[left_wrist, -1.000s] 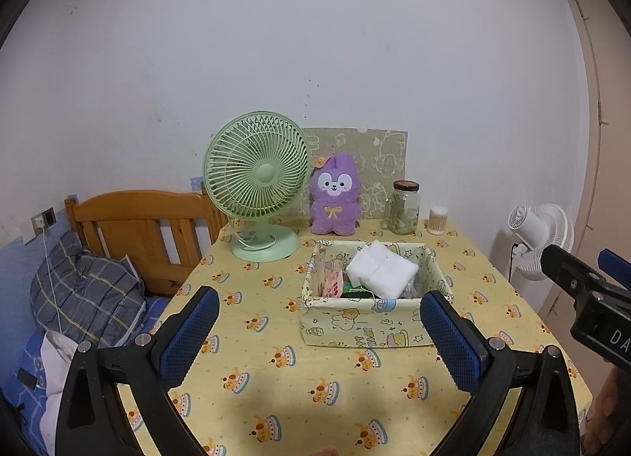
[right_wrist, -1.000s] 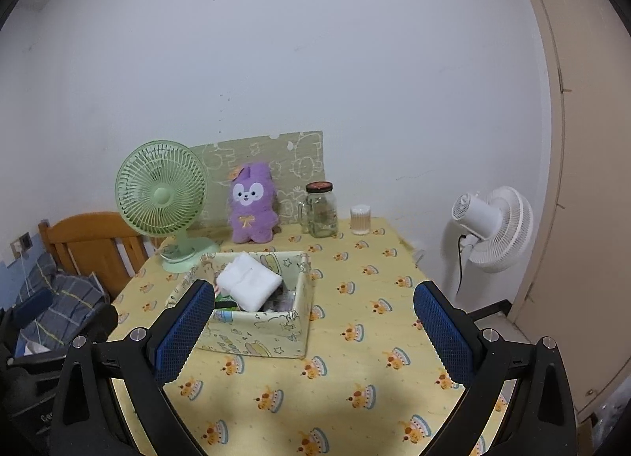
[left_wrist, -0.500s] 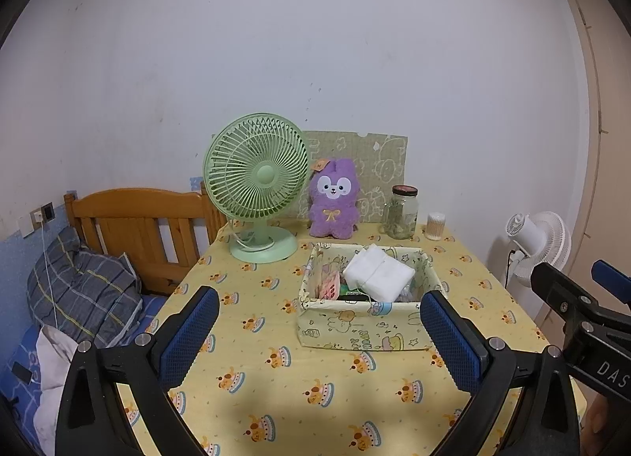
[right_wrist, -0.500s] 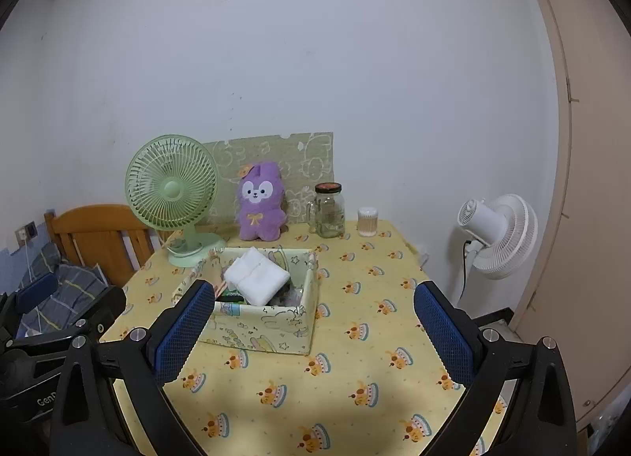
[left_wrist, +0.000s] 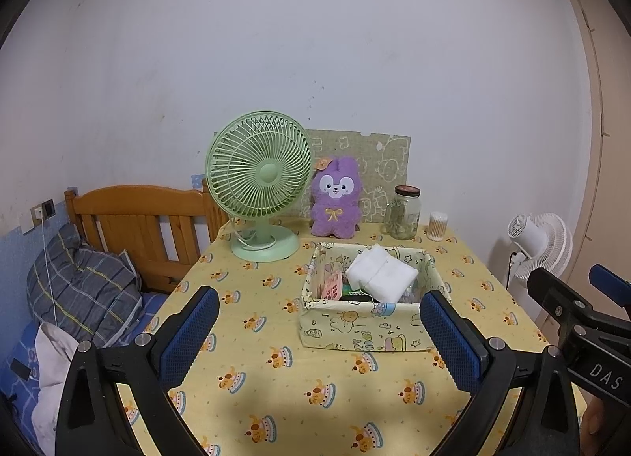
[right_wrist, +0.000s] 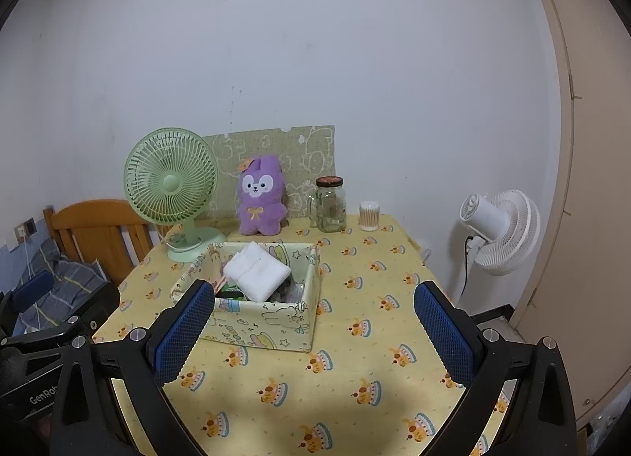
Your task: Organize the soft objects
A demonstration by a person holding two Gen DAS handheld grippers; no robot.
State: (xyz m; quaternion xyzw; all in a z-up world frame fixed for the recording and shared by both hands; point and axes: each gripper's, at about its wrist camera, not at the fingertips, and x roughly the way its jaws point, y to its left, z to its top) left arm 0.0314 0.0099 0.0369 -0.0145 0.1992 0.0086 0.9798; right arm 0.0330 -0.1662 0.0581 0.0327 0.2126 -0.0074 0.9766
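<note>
White plastered wall (left_wrist: 315, 42) forms the backdrop, with a beige door frame (right_wrist: 560, 140) at the right edge. A table (left_wrist: 276, 397) draped in a yellow cloth printed with small cakes stands against the wall. Beside its left edge: a wooden headboard (left_wrist: 134, 215) and a bed carrying a grey plaid pillow (left_wrist: 83, 286). Off its right edge, on the floor: a white floor fan (right_wrist: 501, 231).

At the rear of the table, left to right: green desk fan (left_wrist: 260, 184); purple plush rabbit (left_wrist: 335, 199), upright against a patterned green board (left_wrist: 386, 168) leaning on the wall; glass jar (right_wrist: 330, 203) with a dark lid; small container of cotton swabs (right_wrist: 369, 215).

Mid-table: a printed fabric storage box (left_wrist: 366, 329), open-topped, holding a folded white cloth (left_wrist: 380, 274) that lies atop assorted smaller items, which are not identifiable.

Foreground: left gripper (left_wrist: 319, 333) and right gripper (right_wrist: 311, 331), both spread wide with nothing between the blue pads, both held above the near part of the table, short of the box.
</note>
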